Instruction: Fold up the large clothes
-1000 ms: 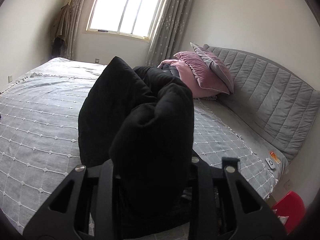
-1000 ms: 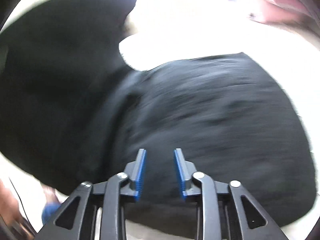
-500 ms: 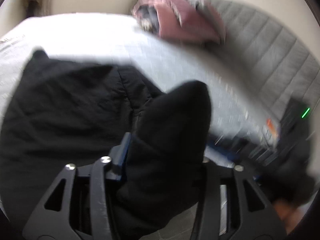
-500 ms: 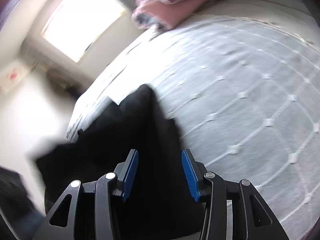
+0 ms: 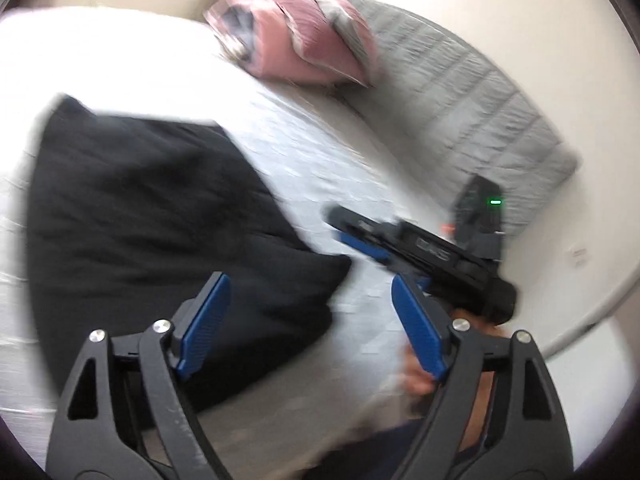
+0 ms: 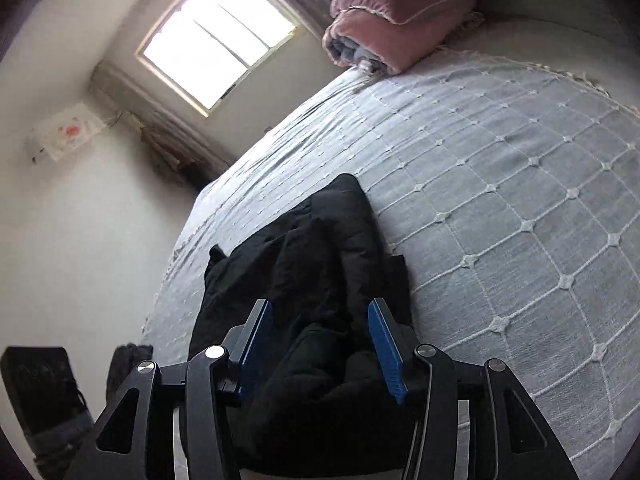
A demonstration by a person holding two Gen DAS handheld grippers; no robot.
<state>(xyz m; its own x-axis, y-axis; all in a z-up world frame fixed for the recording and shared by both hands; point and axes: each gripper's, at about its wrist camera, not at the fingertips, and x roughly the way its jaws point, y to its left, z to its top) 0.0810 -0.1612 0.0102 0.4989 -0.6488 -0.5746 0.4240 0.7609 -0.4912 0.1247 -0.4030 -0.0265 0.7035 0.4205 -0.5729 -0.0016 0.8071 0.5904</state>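
The left gripper (image 5: 308,320), jaws opening and empty, hovers over the black garment (image 5: 160,216); the right gripper (image 5: 360,236) sits at three o'clock.

Black garment (image 6: 320,264): matt, soft, padded cloth.
Bed (image 6: 520,184): grey woven cover, raised white stitched lattice, fringed edge.
Headboard (image 5: 472,104): grey quilted fabric.
Pillows (image 6: 392,28): pink ribbed velvety cloth.
Right tongs (image 6: 320,344): matt black plastic, ribbed blue pads, bright metal rivets.
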